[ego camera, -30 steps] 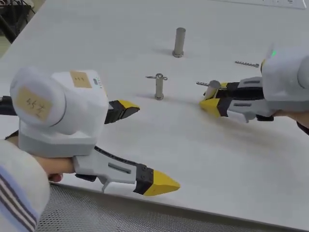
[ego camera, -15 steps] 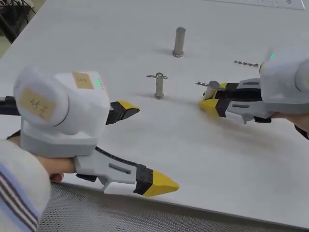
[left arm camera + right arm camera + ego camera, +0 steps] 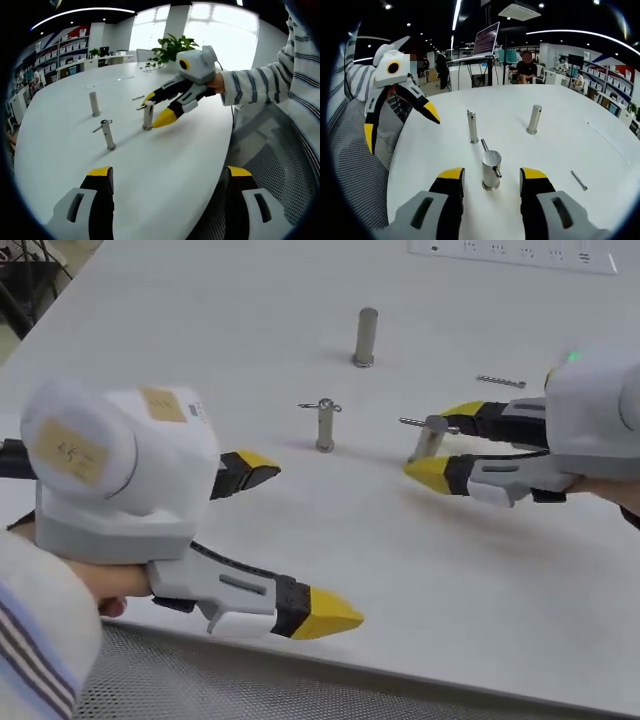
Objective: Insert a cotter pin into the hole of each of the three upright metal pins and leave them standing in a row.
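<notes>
**Right tool spread around the right pin**

The right tool (image 3: 445, 441) is seen spread apart. Its jaws stand on either side of the right pin (image 3: 491, 170), with a gap on each side, so nothing is pinched. That pin stands on the tabletop (image 3: 480, 570), and the right cotter (image 3: 484, 145) is passed through its top.

The left tool (image 3: 290, 542) is held at the near left, over the near edge of the tabletop. Its jaws are spread wide, with nothing between them.

To the left of the right pin, and apart from it, the middle pin (image 3: 325, 428) stands upright. The middle cotter (image 3: 318, 406) is set crosswise through its top. The far pin (image 3: 365, 337) stands upright beyond both, well apart from them. A loose cotter (image 3: 500, 381) lies flat on the tabletop at the far right, just beyond the right tool.
</notes>
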{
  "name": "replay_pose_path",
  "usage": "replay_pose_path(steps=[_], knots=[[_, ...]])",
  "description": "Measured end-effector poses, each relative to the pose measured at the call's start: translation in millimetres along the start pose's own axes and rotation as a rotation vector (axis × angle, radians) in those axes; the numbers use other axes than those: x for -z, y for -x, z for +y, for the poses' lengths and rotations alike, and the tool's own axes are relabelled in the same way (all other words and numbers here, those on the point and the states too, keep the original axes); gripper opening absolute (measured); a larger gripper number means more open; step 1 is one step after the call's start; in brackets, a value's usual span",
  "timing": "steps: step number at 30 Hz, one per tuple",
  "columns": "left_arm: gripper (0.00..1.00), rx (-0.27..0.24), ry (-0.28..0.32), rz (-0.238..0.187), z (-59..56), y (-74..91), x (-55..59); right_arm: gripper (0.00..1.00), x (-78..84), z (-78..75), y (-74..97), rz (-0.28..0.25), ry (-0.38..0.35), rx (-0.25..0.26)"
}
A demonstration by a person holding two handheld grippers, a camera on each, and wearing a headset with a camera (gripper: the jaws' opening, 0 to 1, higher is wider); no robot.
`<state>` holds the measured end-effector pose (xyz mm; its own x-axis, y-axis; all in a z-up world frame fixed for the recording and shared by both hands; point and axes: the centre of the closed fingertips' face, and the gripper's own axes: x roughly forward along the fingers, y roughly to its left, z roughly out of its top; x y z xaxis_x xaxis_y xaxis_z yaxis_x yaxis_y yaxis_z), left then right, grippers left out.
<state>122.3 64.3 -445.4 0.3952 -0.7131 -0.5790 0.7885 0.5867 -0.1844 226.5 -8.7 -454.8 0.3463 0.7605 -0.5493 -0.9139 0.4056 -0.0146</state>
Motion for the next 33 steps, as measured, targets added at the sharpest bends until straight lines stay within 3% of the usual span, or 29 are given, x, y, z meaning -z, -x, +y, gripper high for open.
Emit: replay_pose_path(steps=[3,8,15,17,22,26,31,33], knots=[[0.90,0.001,0.012,-0.033,1.2,2.9,-7.3,0.51,-2.8,-4.2,12.0,-0.031,-0.040,0.017],[0.91,-0.030,0.032,-0.085,12.6,11.1,-18.9,0.57,-9.1,-3.4,36.5,-0.071,-0.101,0.060],[0.91,-0.041,0.021,-0.087,21.8,17.3,-24.1,0.69,-9.6,5.0,68.3,-0.100,-0.213,0.134],[0.91,-0.042,0.022,-0.095,23.0,18.1,-26.2,0.73,-7.9,-0.2,78.4,-0.106,-0.222,0.212],[0.92,-0.039,0.022,-0.099,24.4,18.7,-27.2,0.82,-3.1,2.7,95.6,-0.117,-0.281,0.270],[0.92,-0.045,0.030,-0.102,28.4,22.9,-27.2,0.85,1.0,6.7,102.2,-0.130,-0.328,0.287],[0.92,-0.054,0.040,-0.103,33.8,27.9,-27.4,0.91,11.8,14.0,103.3,-0.110,-0.378,0.304],[0.92,-0.058,0.041,-0.097,36.7,29.2,-27.4,0.98,16.8,17.2,101.9,-0.094,-0.396,0.300]])
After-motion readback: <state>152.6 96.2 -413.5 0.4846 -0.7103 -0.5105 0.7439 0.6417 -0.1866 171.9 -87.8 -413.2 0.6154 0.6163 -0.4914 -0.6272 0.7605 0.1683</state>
